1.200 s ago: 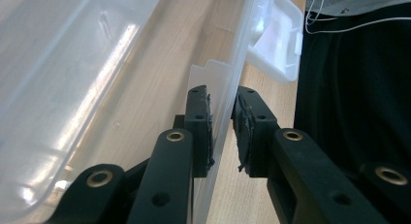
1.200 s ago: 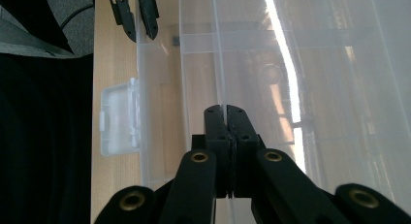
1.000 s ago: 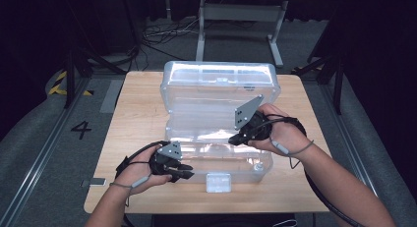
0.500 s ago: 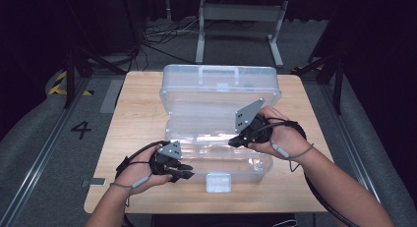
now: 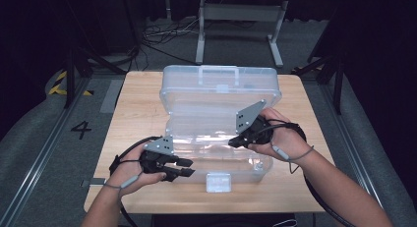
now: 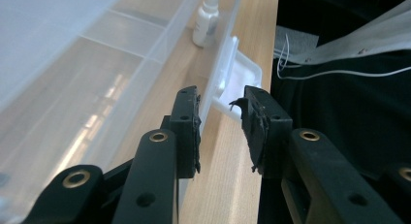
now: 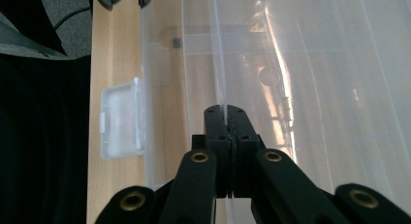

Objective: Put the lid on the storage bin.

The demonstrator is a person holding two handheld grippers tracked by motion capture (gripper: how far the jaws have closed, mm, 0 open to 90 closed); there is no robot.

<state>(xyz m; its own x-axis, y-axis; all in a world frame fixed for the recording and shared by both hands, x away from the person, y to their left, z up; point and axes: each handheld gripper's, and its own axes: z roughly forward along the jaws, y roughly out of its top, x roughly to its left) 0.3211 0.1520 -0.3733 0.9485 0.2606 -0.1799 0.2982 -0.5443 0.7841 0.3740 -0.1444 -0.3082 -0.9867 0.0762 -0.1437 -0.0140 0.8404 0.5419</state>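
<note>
Clear box (image 5: 216,138) lying open mid-surface (image 5: 137,104), lid tipped toward the far side. Right gripper (image 7: 226,110) with fingers closed on a thin clear edge of the box. Left gripper (image 6: 220,105) with fingers apart at the near wall, beside the white latch (image 6: 232,78)

Storage box (image 5: 216,138) sitting mid-frame on tabletop (image 5: 142,104), lid (image 5: 221,87) lying open behind it, latch (image 5: 218,182) hanging at front edge, small bottle (image 6: 206,18) standing inside.
</note>
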